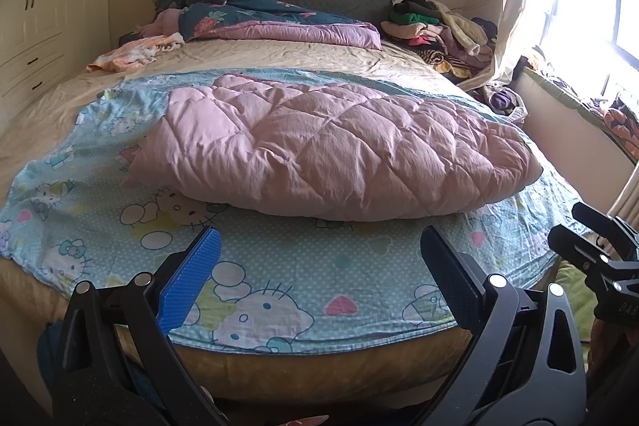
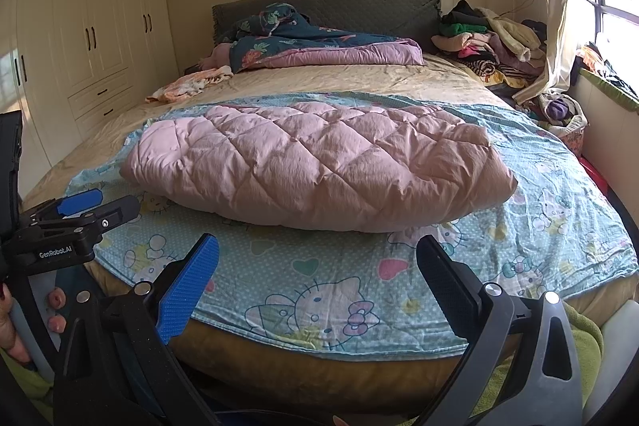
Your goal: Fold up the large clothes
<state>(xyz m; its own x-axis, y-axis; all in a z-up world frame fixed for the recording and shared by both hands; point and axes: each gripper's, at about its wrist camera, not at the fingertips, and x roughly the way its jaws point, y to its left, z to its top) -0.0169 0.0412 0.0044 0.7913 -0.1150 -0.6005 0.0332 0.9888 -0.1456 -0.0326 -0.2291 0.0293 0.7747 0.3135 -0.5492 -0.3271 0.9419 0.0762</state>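
Both tools, left tool (image 1: pixel 315 258) and right tool (image 2: pixel 317 266), hover released at the bed's (image 1: pixel 319 366) near edge, facing the puffy pink quilted comforter (image 1: pixel 331 150) mid-bed on the cartoon-print sheet (image 1: pixel 279 278); looks soft, light, bulky, best pinched at near corners.

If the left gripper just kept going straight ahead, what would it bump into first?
Most likely the pink quilted item, lying folded on the cartoon-cat sheet. The left gripper is open and points across the sheet at its near edge. If it runs low, it might brush the sheet first; depth is hard to judge.
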